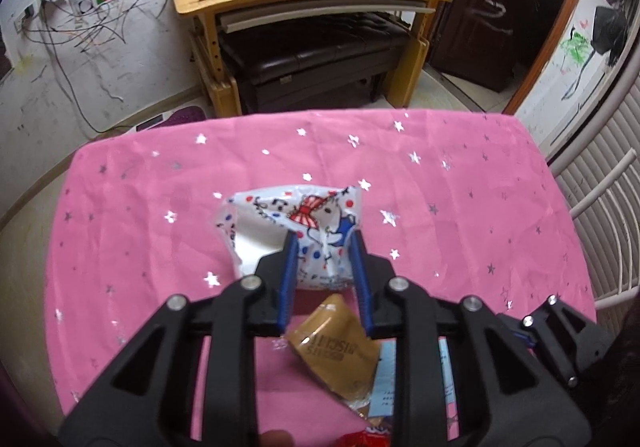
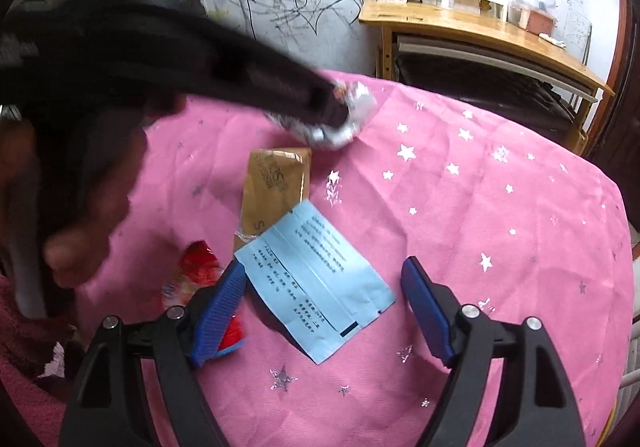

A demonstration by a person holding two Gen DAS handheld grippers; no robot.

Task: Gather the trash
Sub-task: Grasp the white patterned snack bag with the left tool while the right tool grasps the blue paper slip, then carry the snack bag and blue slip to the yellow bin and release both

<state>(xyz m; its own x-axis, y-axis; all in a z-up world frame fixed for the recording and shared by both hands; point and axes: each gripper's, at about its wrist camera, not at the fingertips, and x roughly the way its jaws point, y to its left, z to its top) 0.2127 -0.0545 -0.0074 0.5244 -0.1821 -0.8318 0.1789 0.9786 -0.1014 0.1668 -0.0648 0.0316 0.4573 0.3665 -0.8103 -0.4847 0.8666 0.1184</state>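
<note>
The left gripper (image 2: 336, 107) is a dark blur in the right wrist view, covering much of the white patterned bag (image 2: 352, 123). Whether its fingers pinch the bag cannot be told. The red wrapper (image 1: 366, 439) is cut off by the bottom edge. The blue leaflet (image 1: 384, 379) lies mostly under the gold biscuit packet (image 1: 336, 347).

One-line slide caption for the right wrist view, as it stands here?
Right gripper open over a light blue packet on the pink star tablecloth, gold biscuit wrapper and red wrapper alongside.
</note>
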